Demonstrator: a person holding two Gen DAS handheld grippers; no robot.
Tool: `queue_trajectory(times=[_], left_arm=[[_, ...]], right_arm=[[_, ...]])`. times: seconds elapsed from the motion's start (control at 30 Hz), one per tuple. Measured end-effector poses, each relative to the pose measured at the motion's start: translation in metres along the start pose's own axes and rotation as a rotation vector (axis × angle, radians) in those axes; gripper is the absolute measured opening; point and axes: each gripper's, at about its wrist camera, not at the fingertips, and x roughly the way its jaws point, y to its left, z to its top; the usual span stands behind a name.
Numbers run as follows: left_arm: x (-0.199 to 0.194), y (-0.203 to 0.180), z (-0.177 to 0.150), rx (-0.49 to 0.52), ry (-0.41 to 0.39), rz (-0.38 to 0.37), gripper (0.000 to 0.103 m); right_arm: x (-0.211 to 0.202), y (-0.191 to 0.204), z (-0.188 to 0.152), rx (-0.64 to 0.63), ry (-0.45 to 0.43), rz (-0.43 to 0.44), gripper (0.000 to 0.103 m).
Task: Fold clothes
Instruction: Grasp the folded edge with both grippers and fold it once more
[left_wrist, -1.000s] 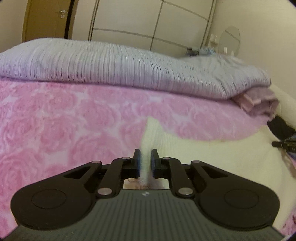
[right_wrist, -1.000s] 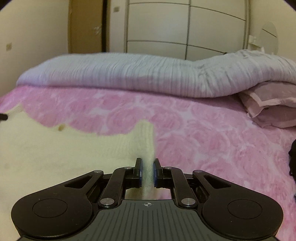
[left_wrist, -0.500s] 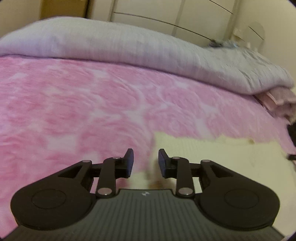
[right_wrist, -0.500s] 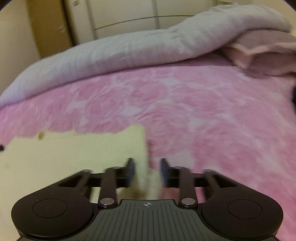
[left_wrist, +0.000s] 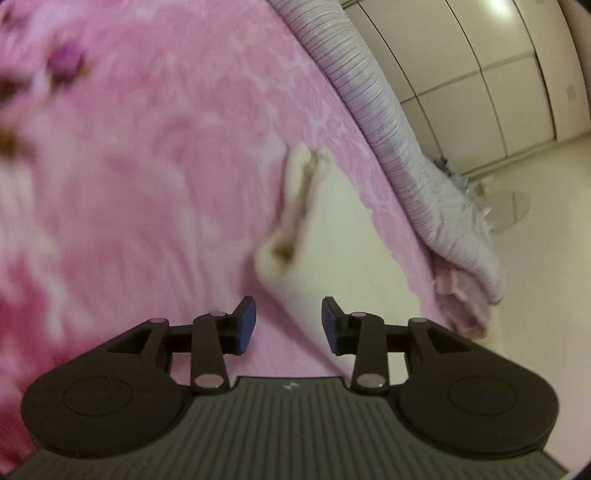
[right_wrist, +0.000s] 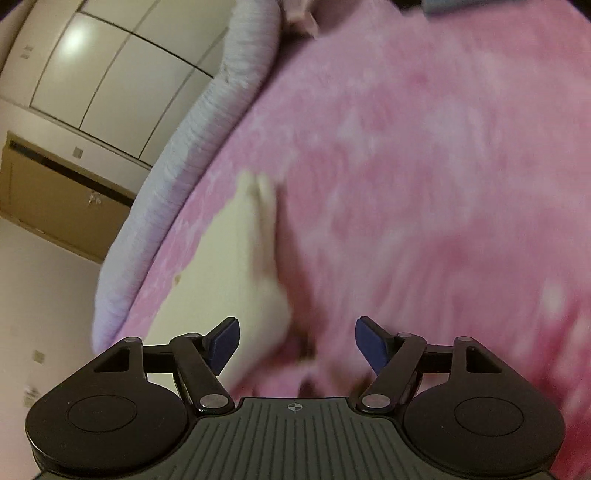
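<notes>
Both the left gripper (left_wrist: 288, 323) and right gripper (right_wrist: 297, 343) gaped empty; the cream garment (left_wrist: 343, 236) lay just ahead between them, folded edges running away across the pink blanket (left_wrist: 147, 147).

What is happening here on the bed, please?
A person is folding a cream garment on a pink rose-patterned bedspread, with a hand-held gripper in each hand. Both the left hand-held gripper and the right hand-held gripper are open and hold nothing. The garment lies on the bedspread, with a folded edge showing. A striped grey duvet lies along the far side.
</notes>
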Motion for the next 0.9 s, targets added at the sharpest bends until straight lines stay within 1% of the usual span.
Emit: queue_trajectory(times=[0.03, 0.07, 0.1, 0.17, 0.23, 0.27, 0.3, 0.37, 0.4, 0.47, 0.5, 0.6, 0.63, 0.73, 0.77, 0.83, 0.87, 0.9], left_arm=[[-0.003, 0.005, -0.010, -0.040, 0.002, -0.014, 0.036], [0.003, 0.009, -0.014, -0.072, 0.000, -0.019, 0.036], [0.012, 0.011, -0.013, -0.091, -0.012, -0.017, 0.033], [0.010, 0.006, -0.014, -0.064, -0.031, -0.010, 0.032], [0.006, 0.000, -0.016, -0.026, -0.047, -0.003, 0.023], [0.003, -0.003, -0.017, -0.007, -0.056, 0.001, 0.016], [0.001, -0.006, -0.017, 0.012, -0.064, 0.004, 0.014], [-0.004, -0.012, -0.019, 0.049, -0.081, 0.011, 0.011], [-0.006, -0.015, -0.020, 0.068, -0.089, 0.015, 0.010], [-0.011, -0.022, -0.022, 0.106, -0.106, 0.022, 0.008], [-0.013, -0.025, -0.023, 0.124, -0.114, 0.025, 0.008], [-0.021, -0.034, -0.025, 0.181, -0.139, 0.036, 0.008], [-0.030, -0.034, -0.032, 0.193, -0.136, 0.033, 0.008], [-0.053, -0.023, -0.057, 0.199, -0.064, 0.057, 0.008], [-0.061, -0.019, -0.066, 0.200, -0.039, 0.066, 0.009], [-0.067, -0.012, -0.072, 0.252, 0.003, 0.143, 0.010], [-0.069, -0.010, -0.074, 0.282, 0.024, 0.186, 0.015], [-0.075, -0.011, -0.070, 0.303, 0.023, 0.203, 0.017]], right_arm=[[0.006, 0.002, -0.007, 0.014, 0.012, 0.009, 0.073], [0.014, 0.005, -0.012, 0.027, 0.013, 0.009, 0.073], [0.021, 0.008, -0.013, 0.040, -0.003, 0.005, 0.073], [0.035, 0.014, -0.011, 0.038, -0.059, -0.003, 0.073], [0.046, 0.021, -0.006, 0.025, -0.095, -0.009, 0.073], [0.051, 0.024, -0.004, 0.017, -0.111, -0.015, 0.064], [0.055, 0.025, -0.002, 0.003, -0.118, -0.032, 0.028], [0.061, 0.027, 0.002, -0.003, -0.108, -0.044, 0.021], [0.056, 0.026, 0.001, 0.002, -0.111, -0.043, 0.017], [0.045, 0.030, -0.001, -0.015, -0.129, -0.041, 0.015], [0.039, 0.031, -0.002, -0.028, -0.130, -0.040, 0.014], [0.024, 0.034, -0.005, -0.061, -0.098, -0.044, 0.014], [0.016, 0.033, -0.007, -0.071, -0.083, -0.046, 0.014], [-0.014, 0.023, -0.020, -0.086, -0.044, -0.047, 0.014], [-0.019, 0.019, -0.024, -0.096, -0.022, -0.061, 0.016], [-0.029, 0.010, -0.033, -0.120, 0.017, -0.092, 0.020], [-0.031, 0.009, -0.031, -0.140, 0.017, -0.117, 0.029], [-0.033, 0.008, -0.030, -0.160, 0.018, -0.143, 0.045]])
